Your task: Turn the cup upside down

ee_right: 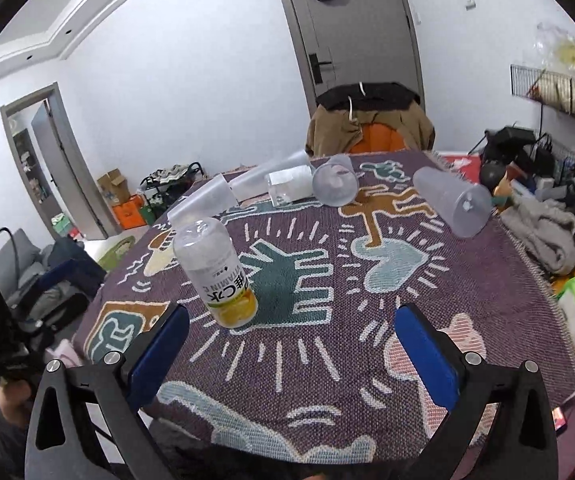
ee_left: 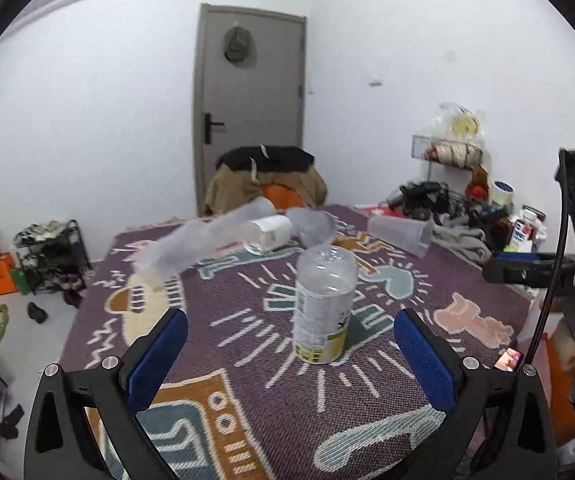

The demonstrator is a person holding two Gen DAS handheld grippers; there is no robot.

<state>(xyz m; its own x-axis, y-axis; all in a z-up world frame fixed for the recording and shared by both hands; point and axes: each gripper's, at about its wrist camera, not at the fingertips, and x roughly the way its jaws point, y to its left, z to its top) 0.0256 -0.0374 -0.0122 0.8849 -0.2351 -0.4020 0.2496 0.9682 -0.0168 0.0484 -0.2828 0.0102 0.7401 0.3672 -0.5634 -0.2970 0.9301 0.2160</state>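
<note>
A clear plastic cup with a yellow-and-white label (ee_left: 322,305) stands upside down on the patterned cloth, mouth down and base up. It also shows in the right wrist view (ee_right: 217,272) at the left. My left gripper (ee_left: 291,356) is open and empty, just short of the cup, which stands between and beyond its blue pads. My right gripper (ee_right: 292,354) is open and empty, with the cup ahead to its left. The right gripper's body shows at the right edge of the left wrist view (ee_left: 567,272).
Several clear cups lie on their sides at the table's far side: a frosted stack (ee_right: 243,188), a glass (ee_right: 289,188), a round one (ee_right: 335,184) and a large one (ee_right: 453,202). Clothes and clutter (ee_right: 539,232) line the right edge. A chair (ee_right: 369,120) stands behind.
</note>
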